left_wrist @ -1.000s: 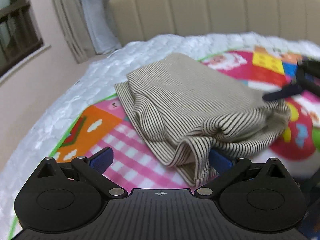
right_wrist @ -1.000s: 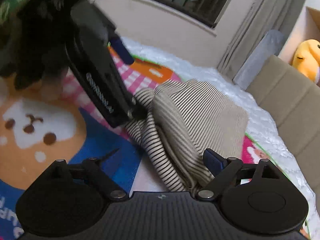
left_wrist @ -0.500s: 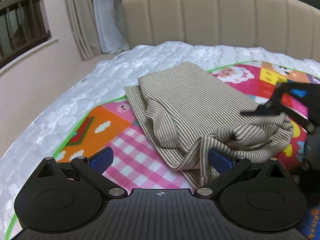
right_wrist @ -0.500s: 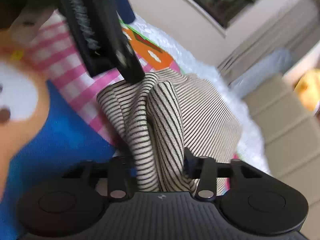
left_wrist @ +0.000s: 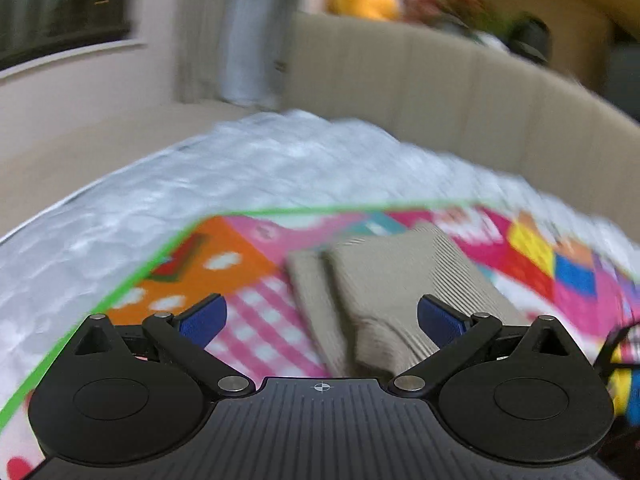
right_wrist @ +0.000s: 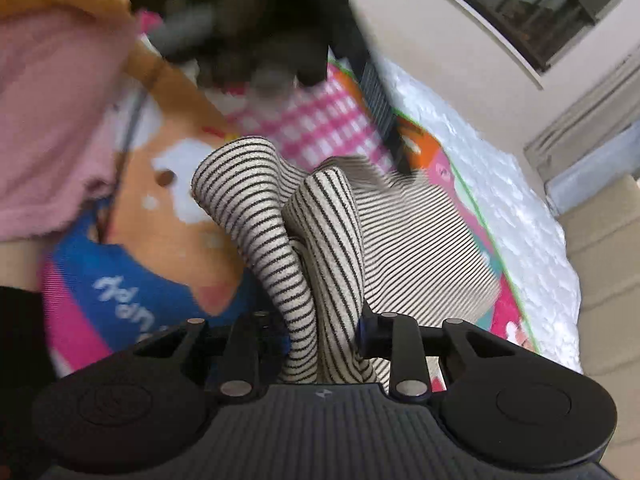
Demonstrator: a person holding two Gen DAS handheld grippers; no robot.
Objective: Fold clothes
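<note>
My right gripper (right_wrist: 322,328) pinches the soft, floppy striped garment (right_wrist: 420,240) at its bunched edge — my left gripper (left_wrist: 319,316) gapes empty.

Beige padded headboard (left_wrist: 460,92); white quilted bedspread (left_wrist: 224,184); dark barred window (right_wrist: 532,4); pale wall (right_wrist: 452,52).

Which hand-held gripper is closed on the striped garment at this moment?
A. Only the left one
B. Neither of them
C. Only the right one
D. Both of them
C: the right hand-held gripper pinches a bunched fold of the striped garment between its fingers, while the left hand-held gripper is wide open and holds nothing.
</note>
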